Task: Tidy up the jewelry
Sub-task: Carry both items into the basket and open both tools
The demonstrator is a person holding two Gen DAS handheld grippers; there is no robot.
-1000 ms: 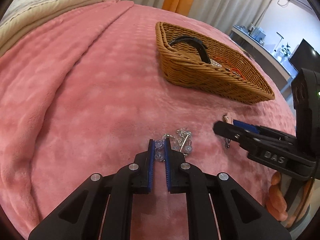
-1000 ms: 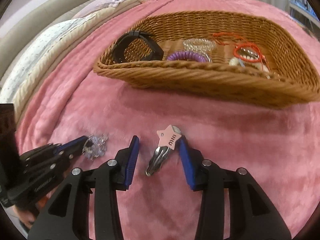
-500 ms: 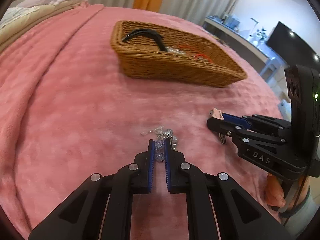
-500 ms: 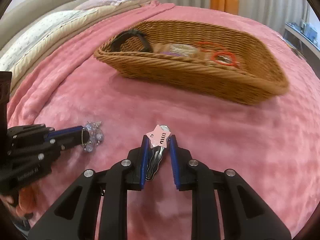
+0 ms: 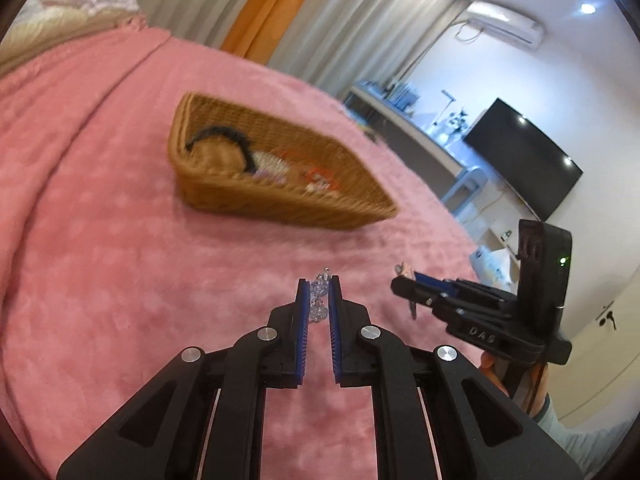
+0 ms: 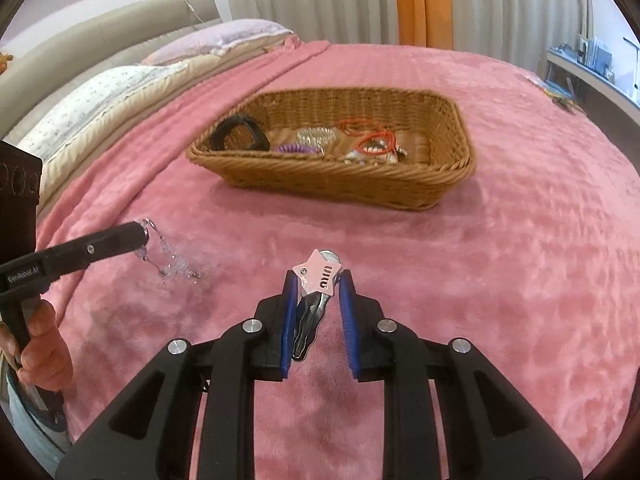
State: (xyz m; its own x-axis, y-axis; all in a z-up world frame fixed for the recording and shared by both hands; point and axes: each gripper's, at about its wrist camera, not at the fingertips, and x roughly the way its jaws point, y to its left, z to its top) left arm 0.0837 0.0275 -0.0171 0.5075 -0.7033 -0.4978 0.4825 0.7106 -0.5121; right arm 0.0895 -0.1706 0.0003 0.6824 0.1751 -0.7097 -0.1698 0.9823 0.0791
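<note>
My left gripper [image 5: 318,282] is shut on a clear crystal bead bracelet [image 5: 318,298] and holds it above the pink blanket; in the right wrist view the bracelet [image 6: 166,254] dangles from the left gripper [image 6: 143,236]. My right gripper [image 6: 318,280] is shut on a pink star hair clip [image 6: 318,276] with a silver clasp, also lifted off the blanket; it shows in the left wrist view [image 5: 400,280]. A wicker basket [image 6: 340,178] stands ahead, holding a black headband [image 6: 238,132], a purple coil tie [image 6: 298,148], red cords [image 6: 374,140] and beads.
The pink blanket [image 6: 520,260] covers the bed. Pillows [image 6: 120,84] and a headboard lie at the left. A desk and a TV [image 5: 520,160] stand beyond the bed's right edge. Curtains hang behind.
Both grippers have lifted off the blanket with their items. The bracelet now hangs free from the left gripper. The basket appears farther away in both views.
</note>
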